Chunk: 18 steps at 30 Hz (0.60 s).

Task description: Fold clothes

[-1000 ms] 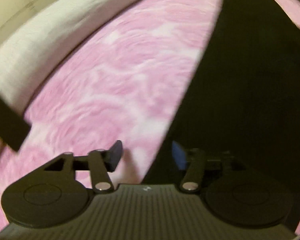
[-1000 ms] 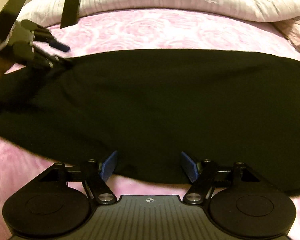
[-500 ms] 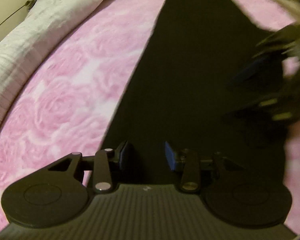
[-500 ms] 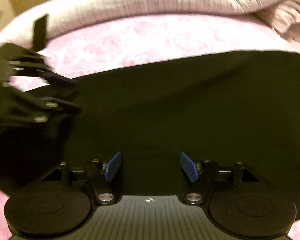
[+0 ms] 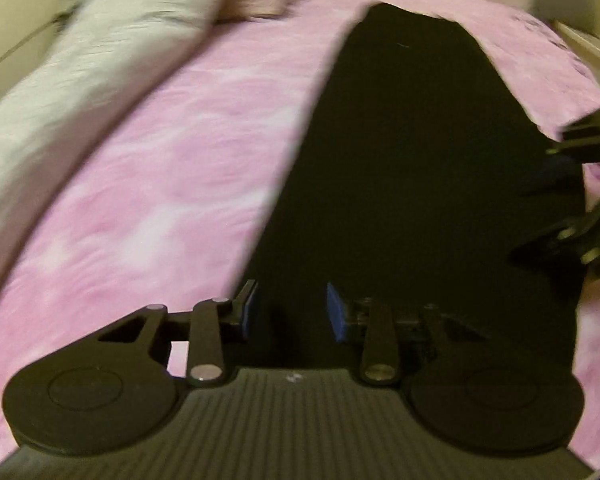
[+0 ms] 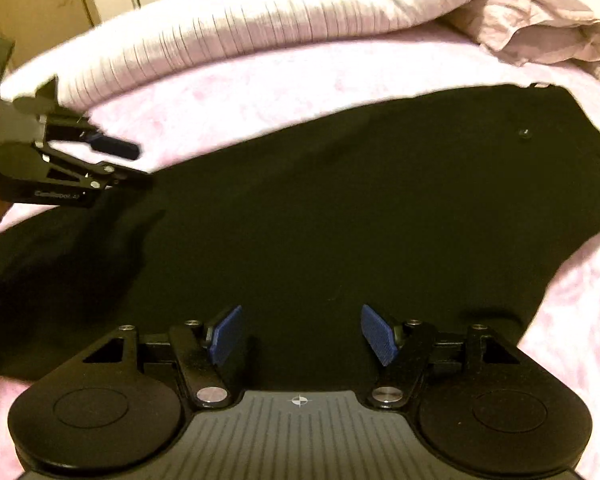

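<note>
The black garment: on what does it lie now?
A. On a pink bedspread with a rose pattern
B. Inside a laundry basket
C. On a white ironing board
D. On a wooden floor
A: the black garment lies spread flat on the pink bedspread, whose pink shows on both sides of it in the left wrist view.

garment (image 6: 340, 208) lies flat on bedspread (image 6: 260, 96), rolled duvet (image 6: 260, 20) behind it
</note>
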{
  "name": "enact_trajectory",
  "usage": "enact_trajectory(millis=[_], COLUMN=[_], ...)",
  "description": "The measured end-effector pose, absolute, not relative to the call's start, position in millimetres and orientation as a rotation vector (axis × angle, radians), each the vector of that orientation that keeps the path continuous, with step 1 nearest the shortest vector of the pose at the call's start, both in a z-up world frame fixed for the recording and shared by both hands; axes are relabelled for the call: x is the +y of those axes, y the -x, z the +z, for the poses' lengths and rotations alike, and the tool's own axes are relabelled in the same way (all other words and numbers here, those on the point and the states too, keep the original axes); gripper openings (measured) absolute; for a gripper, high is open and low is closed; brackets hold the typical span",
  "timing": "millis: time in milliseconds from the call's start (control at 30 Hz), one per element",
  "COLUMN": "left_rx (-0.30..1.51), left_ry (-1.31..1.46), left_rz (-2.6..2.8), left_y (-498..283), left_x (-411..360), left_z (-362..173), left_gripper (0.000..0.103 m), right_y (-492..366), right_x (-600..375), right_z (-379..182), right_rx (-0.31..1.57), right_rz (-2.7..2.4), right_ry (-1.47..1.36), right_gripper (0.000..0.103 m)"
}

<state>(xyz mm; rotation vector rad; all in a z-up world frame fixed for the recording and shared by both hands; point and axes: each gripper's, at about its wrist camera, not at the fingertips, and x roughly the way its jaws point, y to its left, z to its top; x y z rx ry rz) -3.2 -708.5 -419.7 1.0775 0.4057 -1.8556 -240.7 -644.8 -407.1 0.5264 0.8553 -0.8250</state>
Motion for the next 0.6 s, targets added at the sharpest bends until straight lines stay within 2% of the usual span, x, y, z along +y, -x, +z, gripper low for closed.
enact_trajectory(millis=[67, 100, 167, 233, 500, 600], left_rx=[0.379, 0.389, 0.442, 0.504, 0.551, 0.607], left_ry=[-1.149, -1.141, -1.087, -1.06, -1.056, -1.012], left_rz=[-1.838, -1.821, -1.732, -1.63, -1.431, -1.338], left_y=[14, 9, -11, -29, -59, -63], left_x=[-720, -727, -740, -751, -699, -649], left_z=[-438, -444, -444, -438, -356, -323], left_gripper=[0.034, 0.044, 0.044, 0.04, 0.037, 0.042], right_y=[250, 255, 264, 273, 300, 291], right_x=[-648, -649, -652, -651, -644, -642], right_z=[-412, -414, -419, -412, -361, -329], right_rx=[0.869, 0.876, 0.889, 0.887, 0.867, 0.884], right_rz=[-0.821, -0.819, -0.814, -0.821, -0.875, -0.882], right_ry=[-0.511, -0.504, -0.489, -0.515, -0.652, -0.675], right_gripper=[0.069, 0.069, 0.069, 0.069, 0.071, 0.073])
